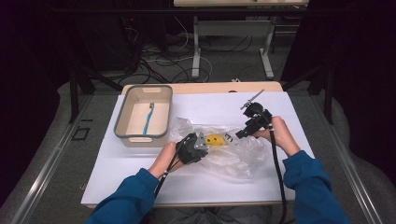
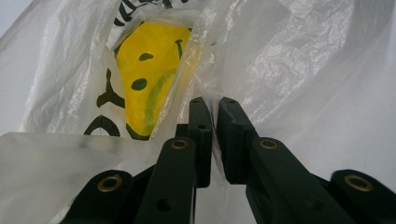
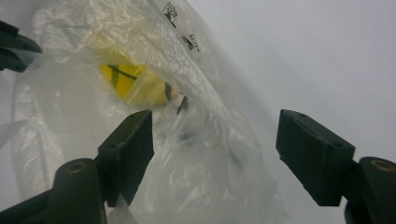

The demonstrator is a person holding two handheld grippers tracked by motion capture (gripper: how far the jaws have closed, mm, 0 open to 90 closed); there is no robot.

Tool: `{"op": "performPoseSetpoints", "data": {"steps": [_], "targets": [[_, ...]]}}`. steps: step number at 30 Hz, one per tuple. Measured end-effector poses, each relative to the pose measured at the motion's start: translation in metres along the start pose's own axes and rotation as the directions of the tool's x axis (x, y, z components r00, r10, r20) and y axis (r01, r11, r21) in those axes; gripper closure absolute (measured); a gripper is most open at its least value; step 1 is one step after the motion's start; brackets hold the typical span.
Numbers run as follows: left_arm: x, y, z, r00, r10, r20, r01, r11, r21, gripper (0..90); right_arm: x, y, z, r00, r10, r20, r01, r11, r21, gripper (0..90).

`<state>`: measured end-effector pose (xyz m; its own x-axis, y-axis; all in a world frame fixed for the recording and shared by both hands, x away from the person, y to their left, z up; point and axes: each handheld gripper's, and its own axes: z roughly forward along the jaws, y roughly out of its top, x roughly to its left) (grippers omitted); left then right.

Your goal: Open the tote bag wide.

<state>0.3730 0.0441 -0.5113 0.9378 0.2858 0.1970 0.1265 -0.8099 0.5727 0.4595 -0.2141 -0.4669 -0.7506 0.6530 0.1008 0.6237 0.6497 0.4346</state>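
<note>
A clear plastic bag (image 1: 224, 147) printed with a yellow smiley face (image 1: 214, 139) lies crumpled on the white sheet (image 1: 140, 172) that covers the desk (image 1: 201, 87), in front of the person and between the two hands. Its long axis runs roughly across the desk, from the left hand toward the lower right, with the printed face near its left end. In the left gripper view the face sits tilted, its dark eyes and curved mouth angled up to the right.

The left hand-held gripper (image 1: 195, 145) sits at the bag's left edge. In its own view the jaws are pressed together on a fold of the bag's film (image 2: 212, 100).

The right hand-held gripper (image 1: 243, 132) hangs above the bag's upper right part, pointing down and left. Its jaws stand apart, with the crumpled film between them but unpressed.

To the left, well apart from the bag, a beige tub (image 1: 122, 119) holds a blue toothbrush (image 1: 149, 119) lying lengthwise.
</note>
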Motion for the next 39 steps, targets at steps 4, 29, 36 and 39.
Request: {"op": "performPoseSetpoints", "data": {"steps": [4,29,36,39], "targets": [[-0.002,-0.003,0.005,0.9999,-0.001,0.01,0.001,0.9999,0.01,88.4,-0.006,0.001,0.019,0.9982,-0.014,-0.059,0.015,0.9997,0.022,64.9],[-0.007,-0.016,-0.008,0.9989,-0.016,0.044,0.013,0.998,0.062,81.5,-0.032,-0.023,0.019,0.9639,0.182,0.195,-0.172,0.9829,-0.066,90.0],[-0.009,0.004,-0.034,0.9959,-0.05,-0.075,0.048,0.9984,-0.028,44.0,-0.023,-0.016,0.03,0.9658,0.154,0.209,-0.157,0.9876,-0.002,87.6],[-0.003,0.006,-0.027,0.9912,-0.064,-0.116,0.062,0.9979,-0.019,44.2,-0.024,-0.017,0.037,0.9736,0.159,0.164,-0.162,0.9868,0.005,77.9]]}}
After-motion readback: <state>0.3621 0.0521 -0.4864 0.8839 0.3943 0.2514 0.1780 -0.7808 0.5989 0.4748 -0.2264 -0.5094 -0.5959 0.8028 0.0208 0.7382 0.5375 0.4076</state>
